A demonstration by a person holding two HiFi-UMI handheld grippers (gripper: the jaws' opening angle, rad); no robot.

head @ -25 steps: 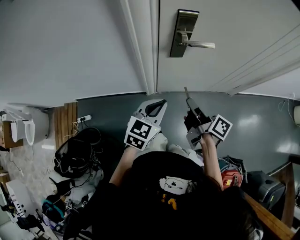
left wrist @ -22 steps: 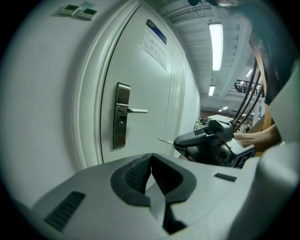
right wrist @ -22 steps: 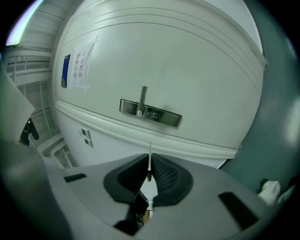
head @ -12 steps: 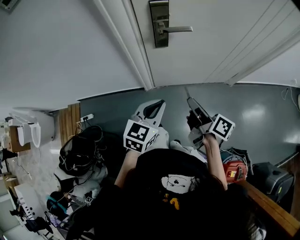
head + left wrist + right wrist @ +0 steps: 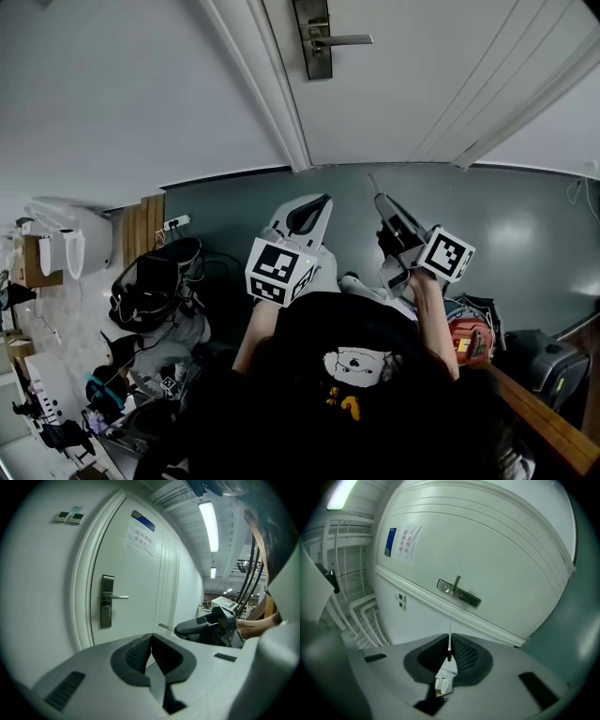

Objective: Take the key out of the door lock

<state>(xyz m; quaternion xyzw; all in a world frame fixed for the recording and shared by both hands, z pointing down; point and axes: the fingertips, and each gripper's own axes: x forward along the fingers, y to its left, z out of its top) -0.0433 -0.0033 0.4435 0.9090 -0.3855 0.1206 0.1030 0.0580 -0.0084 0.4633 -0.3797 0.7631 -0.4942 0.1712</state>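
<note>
Key (image 5: 449, 643) clear of door lock (image 5: 311, 42), pinched in right gripper (image 5: 449, 656), blade protruding. Left gripper (image 5: 151, 645) clenched, empty. Risk: narrow hold, so key may pivot, slip, drop to floor (image 5: 525, 216).

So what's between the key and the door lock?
Nothing. The head view shows only bare door and floor between the key, pinched in the right gripper, and the lock.

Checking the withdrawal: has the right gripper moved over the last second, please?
Yes: the right gripper now sits right of the lock plate, previously directly below it.
</note>
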